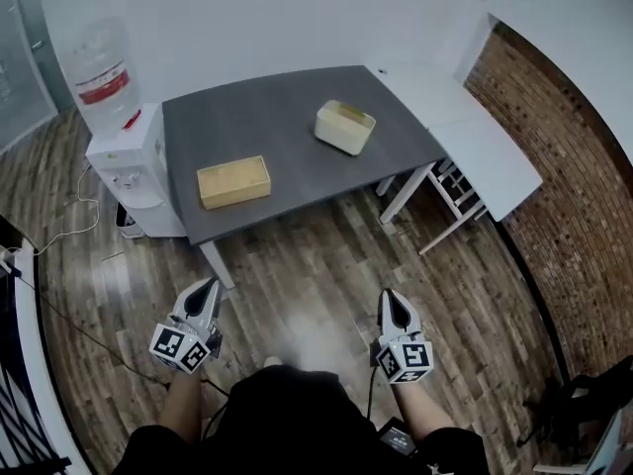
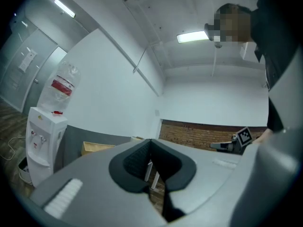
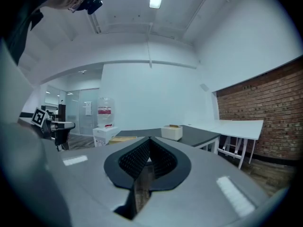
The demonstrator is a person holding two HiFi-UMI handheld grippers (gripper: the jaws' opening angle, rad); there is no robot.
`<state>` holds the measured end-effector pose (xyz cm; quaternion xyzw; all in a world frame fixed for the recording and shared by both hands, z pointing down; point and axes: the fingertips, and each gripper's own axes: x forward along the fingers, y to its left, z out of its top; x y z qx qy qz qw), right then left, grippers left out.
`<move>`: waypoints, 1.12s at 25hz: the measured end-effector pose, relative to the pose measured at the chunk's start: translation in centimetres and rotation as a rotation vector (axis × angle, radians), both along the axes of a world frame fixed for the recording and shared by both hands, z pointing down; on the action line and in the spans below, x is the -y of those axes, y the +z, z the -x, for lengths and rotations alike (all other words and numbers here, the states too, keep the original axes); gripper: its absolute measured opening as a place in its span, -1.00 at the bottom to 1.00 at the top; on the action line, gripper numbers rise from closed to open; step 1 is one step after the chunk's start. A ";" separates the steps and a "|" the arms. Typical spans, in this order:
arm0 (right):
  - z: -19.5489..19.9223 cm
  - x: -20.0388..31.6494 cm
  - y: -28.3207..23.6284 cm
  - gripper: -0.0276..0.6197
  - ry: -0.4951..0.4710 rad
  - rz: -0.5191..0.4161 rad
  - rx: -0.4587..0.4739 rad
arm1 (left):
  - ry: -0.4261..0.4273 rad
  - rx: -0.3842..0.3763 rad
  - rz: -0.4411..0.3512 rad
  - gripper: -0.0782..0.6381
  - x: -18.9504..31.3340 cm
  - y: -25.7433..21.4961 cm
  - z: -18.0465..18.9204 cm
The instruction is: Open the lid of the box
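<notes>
A dark grey rectangular desk (image 1: 287, 107) is seen ahead, with a white water dispenser (image 1: 124, 156) against its left edge and white tables (image 1: 475, 137) beyond its right edge; two things are carried by it. A cream rectangular box with a pale flat top (image 1: 345, 127) is set toward the desk's far right corner, and its top appears to be in place, though this cannot be told for certain from such a way off; a low, flat, light wooden box (image 1: 233, 182) is set near the front edge, toward the left corner, well apart from the cream one.

The left gripper (image 1: 211, 283) and the right gripper (image 1: 389, 293) are held low over the wood-plank floor, well short of the desk's front edge; both are clenched tip to tip on nothing, as is shown in each gripper's own view.

The task is judged not to have been started: no box is touched and no lid is seen lifted; the approach, the grip on the lid and the lift are all left to be done.
</notes>
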<state>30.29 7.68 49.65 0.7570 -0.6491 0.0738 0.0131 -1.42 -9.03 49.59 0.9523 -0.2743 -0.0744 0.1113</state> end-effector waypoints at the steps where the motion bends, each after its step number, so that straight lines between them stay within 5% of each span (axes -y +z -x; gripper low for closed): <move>1: 0.5 0.6 -0.1 -0.91 -0.017 0.003 -0.007 | -0.007 0.000 0.000 -0.78 0.1 0.1 0.2; 20: 5.5 12.6 0.7 -0.91 -0.347 0.112 -0.004 | -0.243 0.032 0.055 -0.78 3.1 2.4 5.3; 28: 1.2 20.5 0.8 -0.91 -0.389 0.025 -0.013 | -0.313 0.053 0.023 -0.78 9.3 1.0 3.1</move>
